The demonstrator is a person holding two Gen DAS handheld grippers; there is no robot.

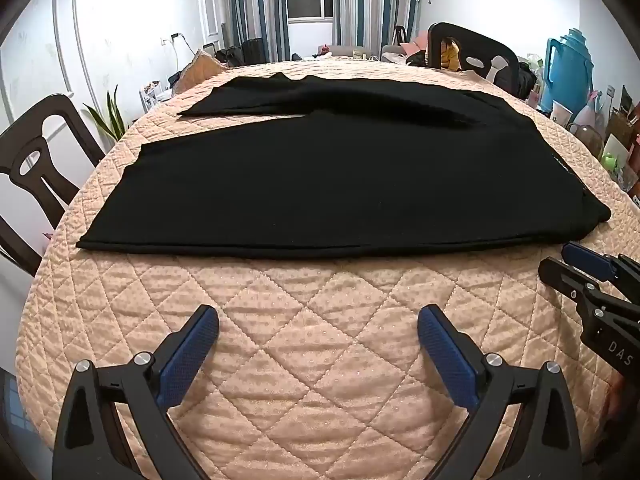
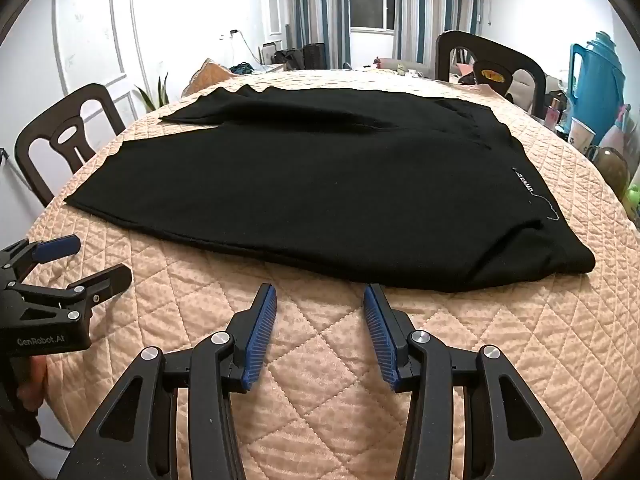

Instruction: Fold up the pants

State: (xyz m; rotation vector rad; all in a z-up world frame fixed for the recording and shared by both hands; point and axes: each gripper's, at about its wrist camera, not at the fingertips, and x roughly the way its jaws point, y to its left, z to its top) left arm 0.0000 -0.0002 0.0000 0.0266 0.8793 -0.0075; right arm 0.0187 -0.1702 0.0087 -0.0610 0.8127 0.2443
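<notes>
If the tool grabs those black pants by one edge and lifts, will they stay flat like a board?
Probably not. The black pants lie limp with soft ripples near the waist, so they would likely droop and hang. They look like thin knit, so probably light. The quilted table cover looks textured, so dragging may bunch them rather than slide them.

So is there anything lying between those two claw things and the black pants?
Nothing visible. Only bare quilted table cover lies between the open left gripper and the black pants. The open right gripper sits just short of the pants' near edge.
</notes>
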